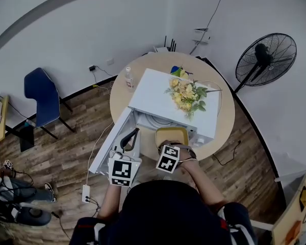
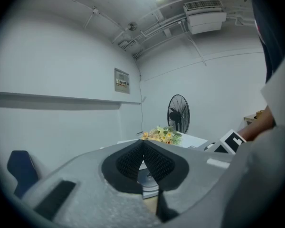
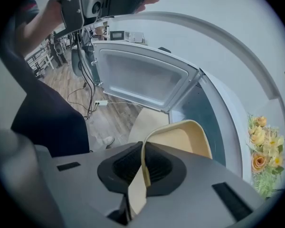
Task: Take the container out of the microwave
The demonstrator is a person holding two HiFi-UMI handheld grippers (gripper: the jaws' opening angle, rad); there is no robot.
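The right tool [image 3: 143, 171] is pressed onto the wall of the container [image 3: 186, 137]: the thin cream rim stands between its two pads, one pad inside the container and one outside. The container is an empty cream tub, held tilted at the mouth of the microwave [image 1: 169, 97], just in front of the cavity and beside the door [image 3: 141, 79], which is swung fully open. The left tool [image 2: 143, 145] is pressed together at the pad tips with nothing between them; it is raised near the door, apart from the container. The microwave stands on a round table [image 1: 225, 117] with flowers [image 1: 186, 97] on its top. A fan [image 1: 265, 58] stands beyond the table.
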